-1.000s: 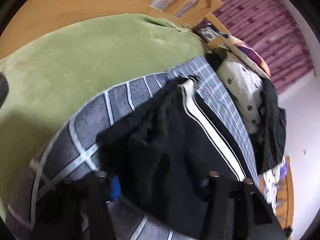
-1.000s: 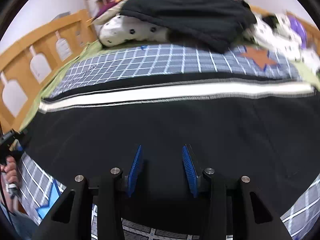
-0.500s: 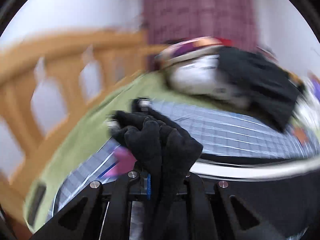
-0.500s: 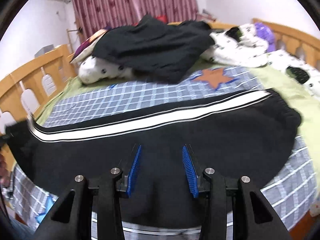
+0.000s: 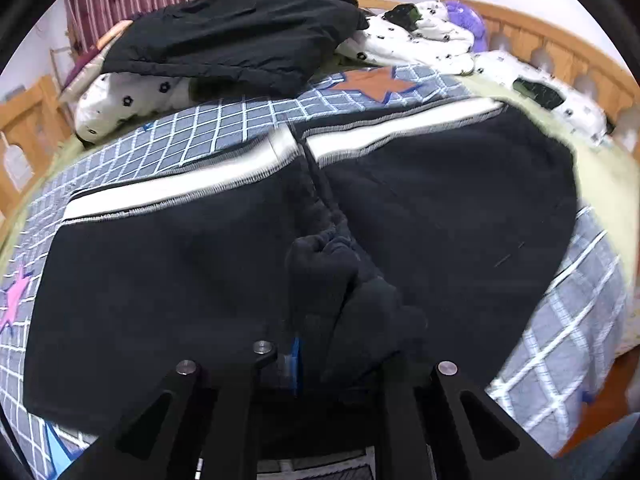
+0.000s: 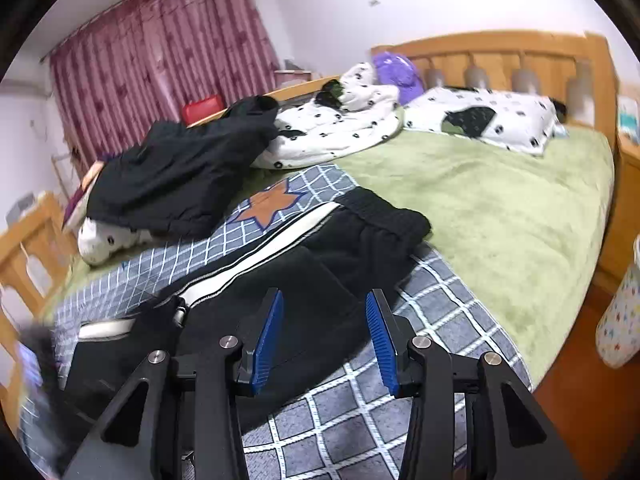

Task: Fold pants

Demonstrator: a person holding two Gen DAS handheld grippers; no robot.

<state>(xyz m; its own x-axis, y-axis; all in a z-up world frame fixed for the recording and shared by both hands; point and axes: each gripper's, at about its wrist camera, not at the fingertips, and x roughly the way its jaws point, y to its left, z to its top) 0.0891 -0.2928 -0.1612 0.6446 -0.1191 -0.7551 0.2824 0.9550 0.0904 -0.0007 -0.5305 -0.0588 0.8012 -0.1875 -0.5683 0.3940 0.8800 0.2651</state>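
Black pants [image 5: 168,280] with a white side stripe [image 5: 172,188] lie across the centre of the left wrist view, on a grey checked blanket [image 5: 208,136] spread over the bed. The left gripper [image 5: 332,344], at lower centre of that frame, is clamped on a bunched cuff of the pants, the fabric folded over toward the waistband side. In the right wrist view the right gripper [image 6: 324,336] stands at lower centre, jaws apart and holding nothing, above the pants' near edge. A separate dark garment [image 6: 180,176] rests on spotted bedding [image 6: 332,136] at upper left. Green bed cover [image 6: 500,208] fills the right
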